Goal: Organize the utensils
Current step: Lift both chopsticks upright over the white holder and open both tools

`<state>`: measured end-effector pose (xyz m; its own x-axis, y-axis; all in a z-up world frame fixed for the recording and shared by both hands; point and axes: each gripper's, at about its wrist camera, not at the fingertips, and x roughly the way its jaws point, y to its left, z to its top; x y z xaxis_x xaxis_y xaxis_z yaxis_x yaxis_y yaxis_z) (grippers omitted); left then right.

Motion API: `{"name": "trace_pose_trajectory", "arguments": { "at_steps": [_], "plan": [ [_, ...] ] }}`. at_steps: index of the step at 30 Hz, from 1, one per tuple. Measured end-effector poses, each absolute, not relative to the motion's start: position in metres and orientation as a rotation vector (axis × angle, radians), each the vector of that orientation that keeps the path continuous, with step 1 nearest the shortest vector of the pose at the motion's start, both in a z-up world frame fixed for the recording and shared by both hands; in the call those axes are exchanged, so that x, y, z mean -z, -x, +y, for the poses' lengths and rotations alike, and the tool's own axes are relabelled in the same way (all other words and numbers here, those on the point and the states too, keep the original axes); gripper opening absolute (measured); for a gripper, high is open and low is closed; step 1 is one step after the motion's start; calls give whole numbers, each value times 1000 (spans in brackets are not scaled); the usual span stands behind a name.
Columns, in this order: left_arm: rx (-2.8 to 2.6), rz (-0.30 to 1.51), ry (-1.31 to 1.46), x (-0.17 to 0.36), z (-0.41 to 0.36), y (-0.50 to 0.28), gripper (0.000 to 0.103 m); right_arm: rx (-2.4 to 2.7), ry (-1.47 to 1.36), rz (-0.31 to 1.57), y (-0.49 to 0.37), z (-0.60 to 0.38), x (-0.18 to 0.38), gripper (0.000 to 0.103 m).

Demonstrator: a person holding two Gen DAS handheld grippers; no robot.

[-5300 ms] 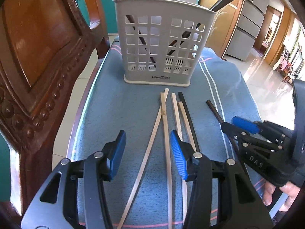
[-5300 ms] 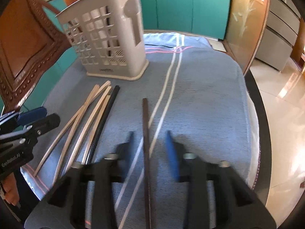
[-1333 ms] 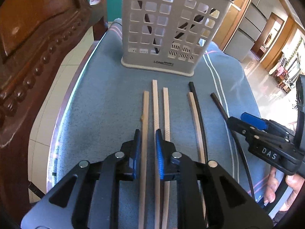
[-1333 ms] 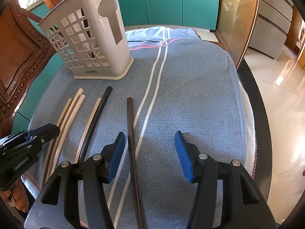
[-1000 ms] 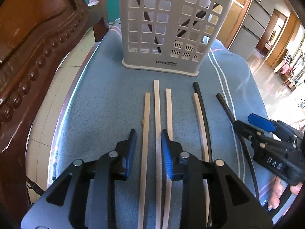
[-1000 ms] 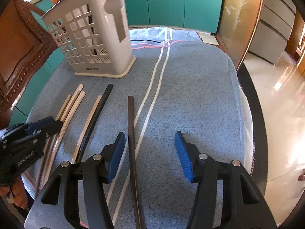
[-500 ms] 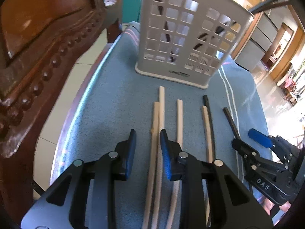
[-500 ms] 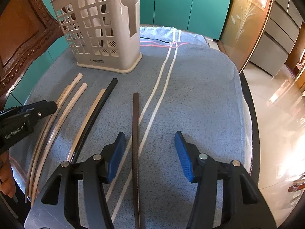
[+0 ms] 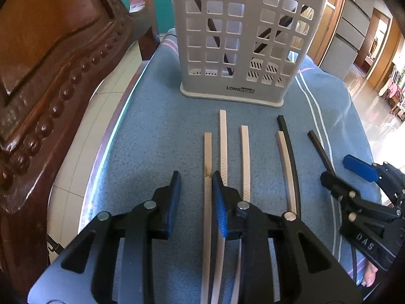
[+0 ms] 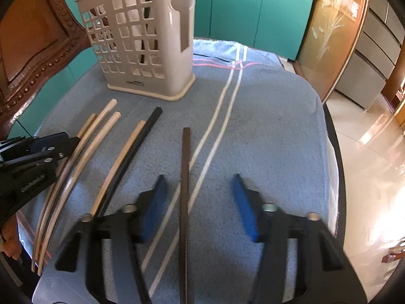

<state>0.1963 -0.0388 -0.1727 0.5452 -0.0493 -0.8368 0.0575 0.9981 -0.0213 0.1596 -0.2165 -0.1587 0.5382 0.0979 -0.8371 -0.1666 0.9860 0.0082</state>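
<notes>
Several chopsticks lie on a blue towel (image 9: 152,136) in front of a white lattice utensil holder (image 9: 243,38), which holds dark chopsticks. My left gripper (image 9: 196,195) is open low over the towel, with the leftmost pale chopstick (image 9: 207,152) lying between its fingers. Two more pale chopsticks (image 9: 245,157) lie to its right, then a pale and black pair (image 9: 287,147). My right gripper (image 10: 200,202) is open around a dark brown chopstick (image 10: 185,167). The holder also shows in the right wrist view (image 10: 144,40).
A carved wooden chair (image 9: 45,81) stands close on the left. The towel covers a round table whose edge (image 10: 339,152) drops to a tiled floor on the right. Teal cabinets (image 10: 253,7) stand behind.
My left gripper has opened wider and shifted slightly left; the pale chopstick now lies loose between its fingers. My right gripper has stayed open around the dark chopstick, moving a little.
</notes>
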Motion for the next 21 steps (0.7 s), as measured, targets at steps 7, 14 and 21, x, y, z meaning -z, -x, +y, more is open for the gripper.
{"name": "trace_pose_trajectory", "arguments": {
  "at_steps": [7,14,21],
  "plan": [
    [113,961,1,166,-45,-193,7,-215,-32,915,-155,-227,139,6],
    [197,746,81,88,-26,-150,7,-301,-130,626,-113,-248,51,6],
    [228,495,128,-18,-4,-115,7,-403,-212,434,-96,-262,-36,7]
  ]
}}
